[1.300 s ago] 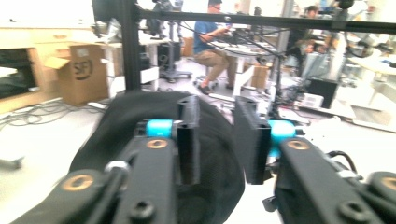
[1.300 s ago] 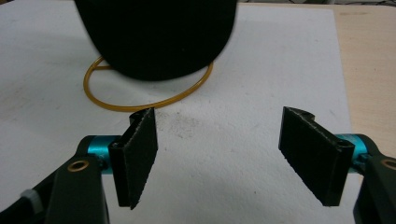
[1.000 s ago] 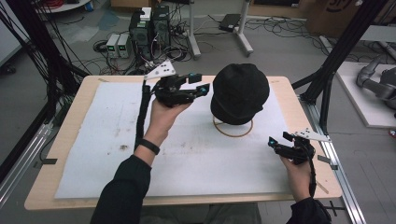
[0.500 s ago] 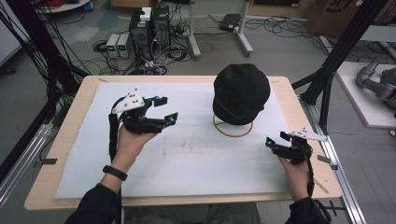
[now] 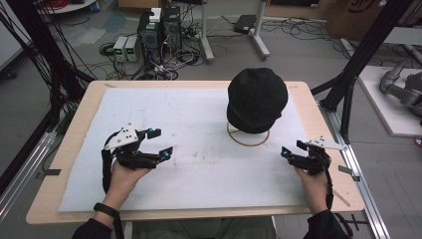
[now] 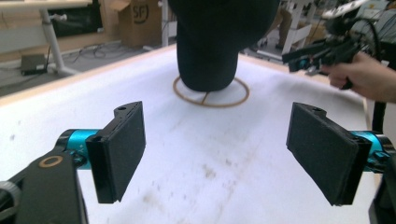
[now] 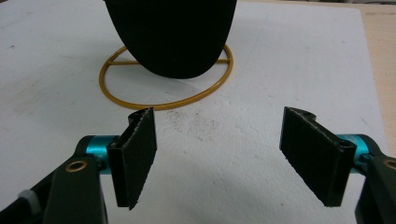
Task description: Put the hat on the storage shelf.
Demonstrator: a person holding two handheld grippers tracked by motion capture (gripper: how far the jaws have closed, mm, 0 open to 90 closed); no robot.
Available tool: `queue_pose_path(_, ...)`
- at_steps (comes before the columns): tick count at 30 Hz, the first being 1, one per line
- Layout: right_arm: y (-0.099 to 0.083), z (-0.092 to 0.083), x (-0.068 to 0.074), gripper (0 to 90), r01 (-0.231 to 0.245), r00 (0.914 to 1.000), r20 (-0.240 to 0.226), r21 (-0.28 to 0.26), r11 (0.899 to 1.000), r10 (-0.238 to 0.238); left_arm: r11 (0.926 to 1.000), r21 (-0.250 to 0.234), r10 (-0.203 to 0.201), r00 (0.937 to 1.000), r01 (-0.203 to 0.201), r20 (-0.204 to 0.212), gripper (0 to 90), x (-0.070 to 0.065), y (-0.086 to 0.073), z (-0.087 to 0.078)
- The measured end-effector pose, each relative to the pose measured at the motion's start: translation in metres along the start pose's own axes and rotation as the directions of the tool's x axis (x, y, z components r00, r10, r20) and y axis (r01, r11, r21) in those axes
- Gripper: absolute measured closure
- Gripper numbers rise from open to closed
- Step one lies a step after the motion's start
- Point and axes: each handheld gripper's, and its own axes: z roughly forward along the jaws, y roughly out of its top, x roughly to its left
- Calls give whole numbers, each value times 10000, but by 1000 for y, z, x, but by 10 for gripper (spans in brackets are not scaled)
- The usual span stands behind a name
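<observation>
A black hat [image 5: 257,99] sits on a gold wire stand whose ring base [image 5: 248,140] rests on the white mat [image 5: 189,124]. The hat [image 6: 215,42] fills the top middle of the left gripper view, above the ring base [image 6: 211,95]. My left gripper [image 5: 160,143] is at the mat's left front, open and holding nothing, pointing right toward the hat. Its jaws stand wide apart in the left gripper view [image 6: 217,154]. My right gripper [image 5: 290,149] is at the mat's right front edge, open and holding nothing. In the right gripper view [image 7: 219,154] it faces the hat [image 7: 170,32] and ring base [image 7: 163,100].
The wooden table [image 5: 74,129] edges the mat on all sides. A black frame post [image 5: 348,89] rises at the table's right. Computers and cables [image 5: 159,35] lie on the floor beyond the far edge. The right hand and gripper [image 6: 336,51] show at the upper right of the left gripper view.
My left gripper has drawn back from beside the hat, moving left and toward the front of the mat. The right gripper has barely moved. The hat stays on its stand.
</observation>
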Motion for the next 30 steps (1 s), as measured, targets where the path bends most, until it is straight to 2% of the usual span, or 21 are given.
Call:
queue_pose_path(3, 0, 1, 0, 270, 49, 10000, -59, -1, 10000, -49, 9997, 185, 156, 9999, -155, -46, 189, 0, -7, -3)
queue_pose_path(10, 2, 3, 1, 270, 46, 9999, -119, -4, 10000, -46, 9991, 423, -32, 9999, 38, -161, 188, 7, -19, -6)
queue_pose_path(15, 1, 2, 1, 270, 53, 9999, -86, 37, 10000, -53, 9994, 303, -132, 9997, 139, -225, 191, 9, -19, -10)
queue_pose_path(17, 1, 2, 0, 270, 33, 10000, -65, 10, 10000, -33, 9996, 259, -56, 9996, 64, -291, 190, 9, -18, -11)
queue_pose_path(30, 1, 3, 0, 270, 5, 10000, -86, 103, 9999, -4, 9992, 356, -179, 9995, 189, -279, 198, 9, -19, -10)
